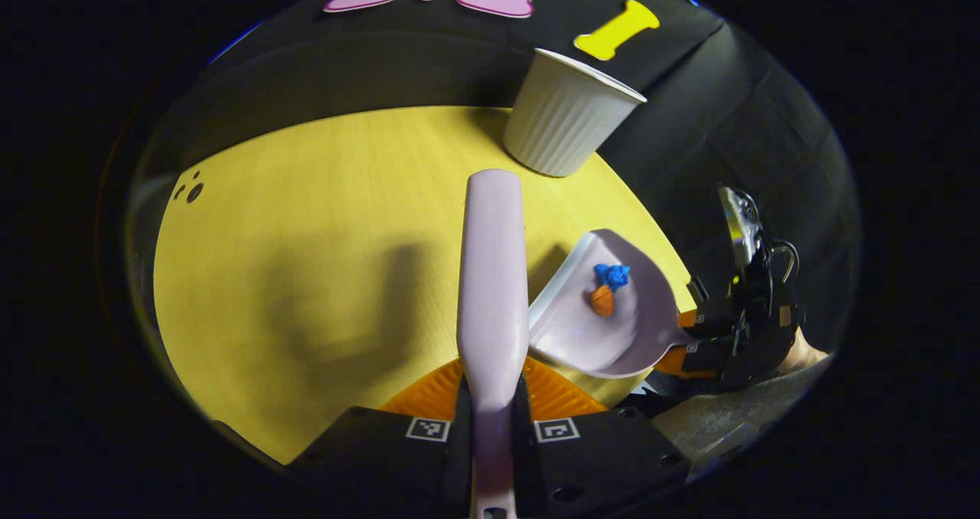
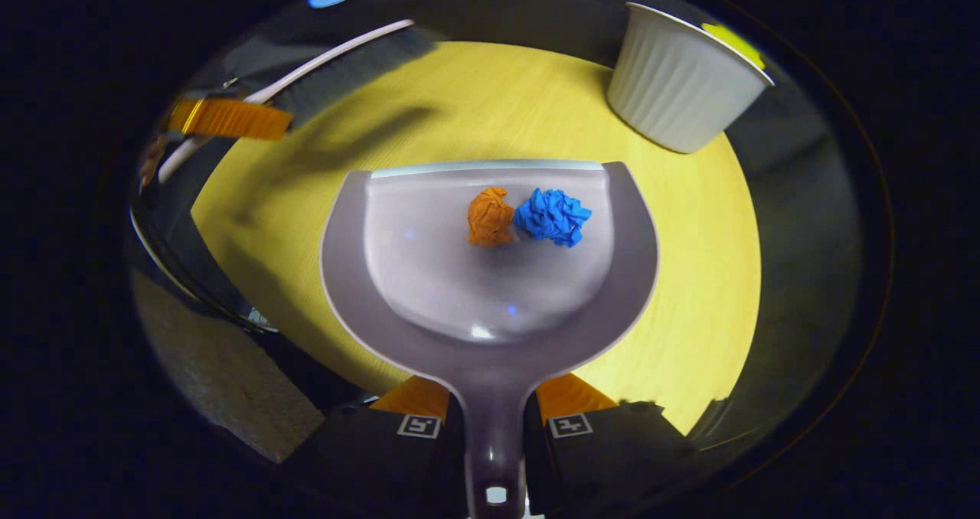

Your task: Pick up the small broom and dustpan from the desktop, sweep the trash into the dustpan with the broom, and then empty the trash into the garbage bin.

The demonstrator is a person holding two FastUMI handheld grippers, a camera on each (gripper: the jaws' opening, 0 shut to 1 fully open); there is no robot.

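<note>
My left gripper point(image 1: 491, 404) is shut on the handle of the pale lilac broom point(image 1: 492, 274), whose back runs forward above the yellow desktop point(image 1: 321, 220). My right gripper point(image 2: 492, 419) is shut on the handle of the lilac dustpan point(image 2: 490, 274), held above the desktop point(image 2: 689, 274). Inside the pan lie a crumpled orange paper ball point(image 2: 490, 216) and a crumpled blue paper ball point(image 2: 553, 216), touching each other. In the left gripper view the dustpan point(image 1: 612, 328) with both balls hangs to the right, held by the right gripper point(image 1: 689, 335). In the right gripper view the broom point(image 2: 337, 67) with its dark bristles is at the upper left.
A white ribbed garbage bin point(image 1: 570, 113) stands at the desktop's far edge; in the right gripper view the bin point(image 2: 681, 83) is at the upper right, beyond the dustpan. Small dark holes point(image 1: 191, 188) mark the desktop's far left. Grey floor point(image 2: 222, 381) lies below the near edge.
</note>
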